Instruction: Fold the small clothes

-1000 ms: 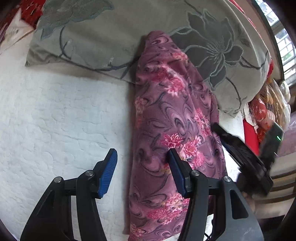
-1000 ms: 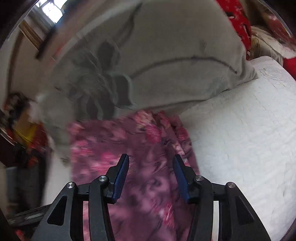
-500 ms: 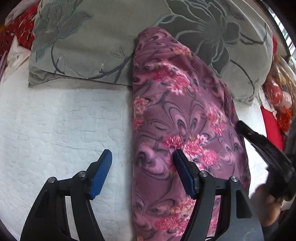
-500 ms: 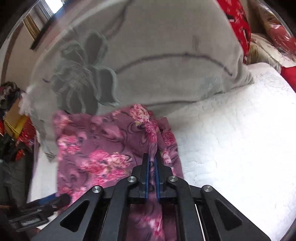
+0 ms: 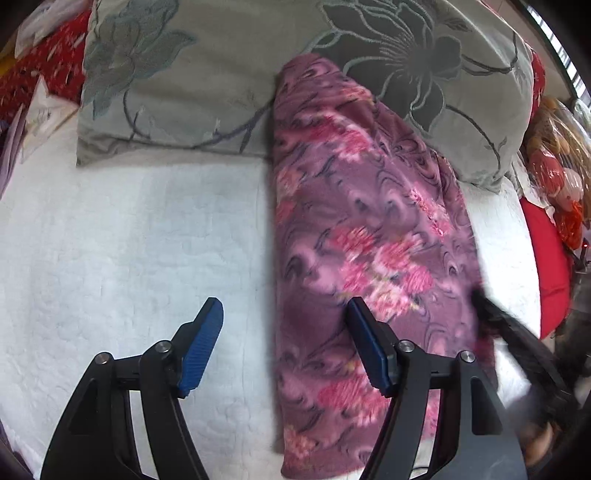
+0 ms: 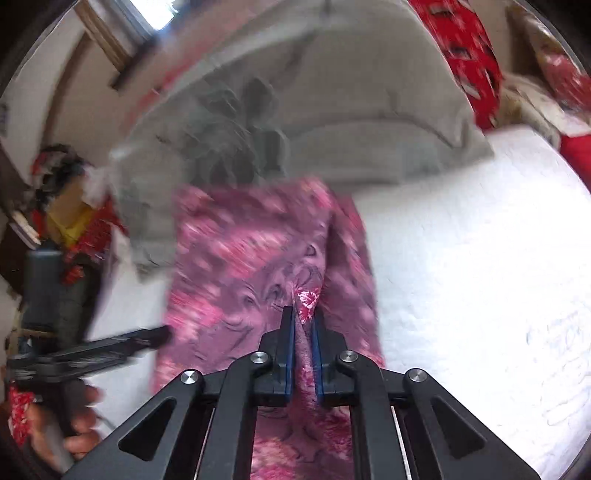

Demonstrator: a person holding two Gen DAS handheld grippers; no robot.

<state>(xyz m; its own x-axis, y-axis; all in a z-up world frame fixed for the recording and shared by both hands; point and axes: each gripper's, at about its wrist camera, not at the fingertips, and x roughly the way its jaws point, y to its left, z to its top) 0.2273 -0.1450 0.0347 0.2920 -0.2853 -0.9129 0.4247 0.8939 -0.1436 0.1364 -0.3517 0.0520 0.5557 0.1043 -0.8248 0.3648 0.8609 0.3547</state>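
Observation:
A purple fleece garment with pink flowers lies lengthwise on the white quilted bed, its far end resting against a grey flowered pillow. My left gripper hovers open over the garment's left edge, one finger above the quilt and the other above the cloth, with nothing pinched. My right gripper is shut on a raised ridge of the garment, which bunches between its blue pads. In the left wrist view the right gripper shows as a dark blur at the garment's right edge.
Red cushions and bagged items crowd the bed's right side, with more red fabric at the far left. A hand holding the left gripper's handle shows at lower left in the right wrist view. A window is behind the pillow.
The right gripper's jaws closed on a fold of the garment and drew it up into a ridge. The left gripper's jaws widened and it shifted along the garment's left edge.

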